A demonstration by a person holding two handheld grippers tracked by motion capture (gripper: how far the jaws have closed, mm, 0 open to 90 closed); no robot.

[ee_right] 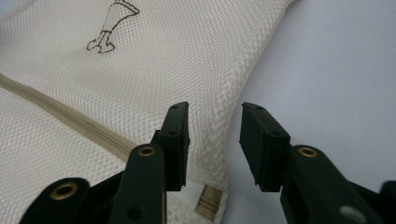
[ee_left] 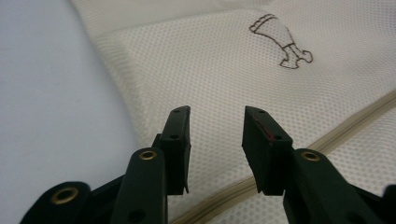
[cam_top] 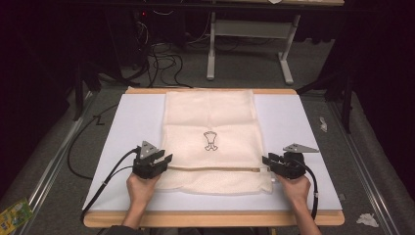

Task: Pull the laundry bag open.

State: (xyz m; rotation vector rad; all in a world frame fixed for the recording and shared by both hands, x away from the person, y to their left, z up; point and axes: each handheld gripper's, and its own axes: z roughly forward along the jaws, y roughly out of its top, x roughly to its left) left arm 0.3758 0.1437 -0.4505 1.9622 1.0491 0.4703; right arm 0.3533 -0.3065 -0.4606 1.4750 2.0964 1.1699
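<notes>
**Both grippers let go of the folded mesh bag**

The mesh laundry bag lies folded mid-frame on the white mat. Left gripper and right gripper flank its lower corners, jaws apart and empty, likely having just laid the fold flat.

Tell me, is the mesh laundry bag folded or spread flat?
Folded: the mesh bag lies doubled, its near part lapped over along the zipper band, leaving a raised fold edge.

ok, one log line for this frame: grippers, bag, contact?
left gripper: open, at bag's left edge | right gripper: open, at right edge | mesh laundry bag: flat on white mat | nothing between either gripper's jaws
</notes>
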